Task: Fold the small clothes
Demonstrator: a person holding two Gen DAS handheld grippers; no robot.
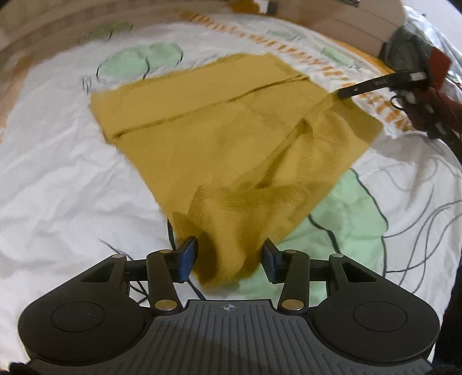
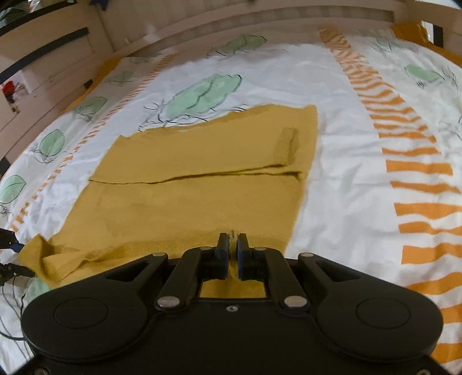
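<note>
A mustard-yellow garment [image 1: 219, 138] lies partly folded on the bed, with a fold line across it. My left gripper [image 1: 229, 256] is open, its blue-padded jaws either side of the garment's raised near corner. My right gripper [image 2: 233, 245] is shut on the garment's near edge [image 2: 202, 202], pinching the cloth between its pads. The right gripper's finger [image 1: 375, 83] also shows in the left wrist view at the garment's far right corner. A folded-in sleeve [image 2: 286, 144] lies on the garment's far right part.
The bed sheet [image 2: 340, 173] is white with green leaf prints and orange stripes. A wooden bed rail [image 2: 202, 20] runs along the far side. Black cables [image 1: 418, 219] lie on the sheet at the right.
</note>
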